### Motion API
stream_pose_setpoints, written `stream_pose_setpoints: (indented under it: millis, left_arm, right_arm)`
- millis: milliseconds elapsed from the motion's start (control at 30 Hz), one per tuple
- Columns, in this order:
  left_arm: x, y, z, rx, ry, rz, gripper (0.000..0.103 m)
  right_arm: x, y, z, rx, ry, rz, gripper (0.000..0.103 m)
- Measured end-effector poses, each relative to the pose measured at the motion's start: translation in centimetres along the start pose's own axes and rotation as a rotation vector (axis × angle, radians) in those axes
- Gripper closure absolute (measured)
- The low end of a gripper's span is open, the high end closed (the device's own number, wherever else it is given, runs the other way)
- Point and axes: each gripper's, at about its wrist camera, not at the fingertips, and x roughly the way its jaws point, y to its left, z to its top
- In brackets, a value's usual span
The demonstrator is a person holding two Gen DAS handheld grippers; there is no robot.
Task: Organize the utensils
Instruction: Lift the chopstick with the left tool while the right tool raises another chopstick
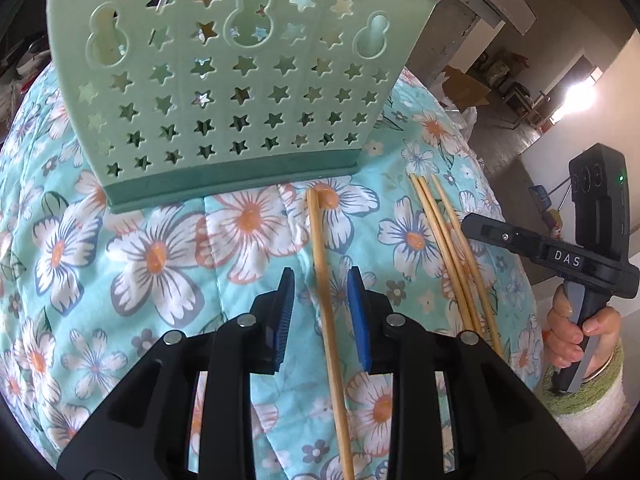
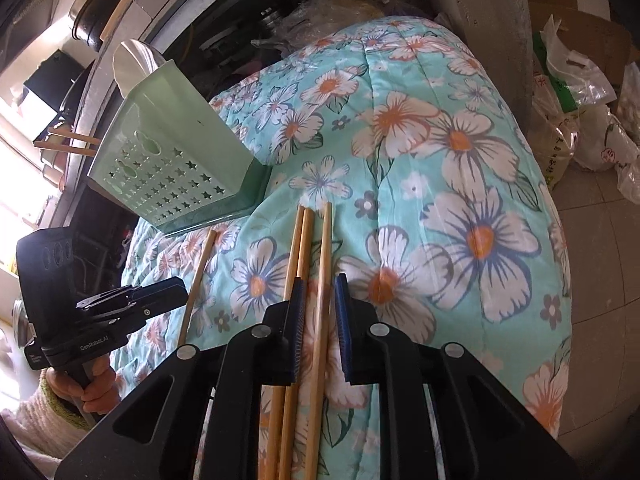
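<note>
Chopsticks not yet sorted, by the look of it: four lie loose on the quilt, none visibly in the holder. Left tool (image 1: 320,280): blue pads apart, single chopstick (image 1: 326,300) running up between them but no pad pressing on it, so nothing gripped. Right tool (image 2: 319,286): pads a little apart too, straddling one stick of the trio of chopsticks (image 2: 308,264), other two passing just outside the left pad; no clamp seen. Single stick w/ far tip just short of the holder's base; trio parallel, near it on the right-hand side, tips also pointing toward the holder. Each tool seen from the other's camera, w/ a hand (image 1: 576,328) around the grip and a green-edged cuff below. Green utensil holder (image 1: 236,80) beyond the sticks, upright on a darker green base, front wall full of star cut-outs plus three gourd-shaped ones; something shiny and rounded, maybe a spoon or ladle (image 2: 134,58), poking above its rim in right view; contents otherwise can't tell. Judged progress: early or mid, all four visible sticks left to lift & drop in. Surface: padded floral quilt (image 2: 460,140), turquoise w/ white-orange flowers, soft & bulging, so sticks may roll. Room: concrete pillar (image 2: 488,8), cardboard box and plastic bags on tiled floor to the right, dark pot and clutter to the left, bright window light.
</note>
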Motion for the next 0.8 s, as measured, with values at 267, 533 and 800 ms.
stream_pose_setpoints:
  millis: [267, 533, 800]
  left_arm:
    - [1.6, -0.2, 2.4, 0.063, 0.020, 0.069, 0.077]
    - [4.0, -0.6, 4.7, 0.075, 0.063, 0.142, 0.077]
    - [4.1, -1.4, 5.0, 0.085, 0.026, 0.196, 0.090]
  right_arm:
    - [1.8, 0.6, 1.8, -0.041, 0.019, -0.052, 0.087]
    - [3.5, 1.5, 2.5, -0.085, 0.048, -0.117, 0.089]
    - [3.1, 1.4, 2.5, -0.077, 0.035, -0.124, 0.096]
